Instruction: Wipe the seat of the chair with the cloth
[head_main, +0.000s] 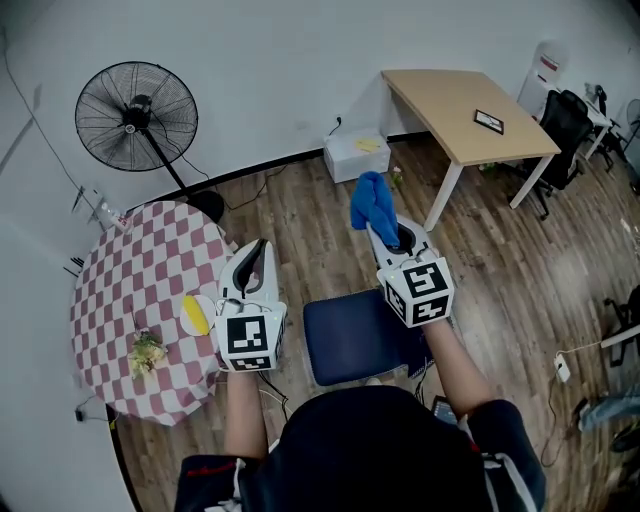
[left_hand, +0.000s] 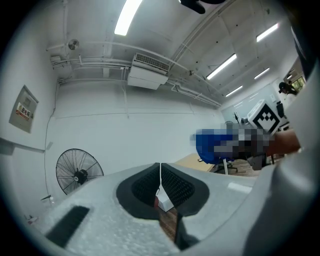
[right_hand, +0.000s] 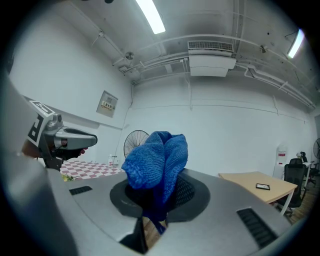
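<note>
1. The round checkered table stands at my left.
2. The dark blue chair seat sits below and between my two tongs, with nothing lying on it.
3. My left gripper points level, its jaws pressed together on nothing.
4. My right gripper is clamped on the blue cloth, which bunches up above the jaws, clear of the seat.

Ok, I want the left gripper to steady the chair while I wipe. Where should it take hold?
Probably the left edge of the chair seat, coming in level from the left: it is a flat pad, and that edge is bare and nearest the left gripper. Its jaws are shut, so open them first. The right gripper holds the cloth.
</note>
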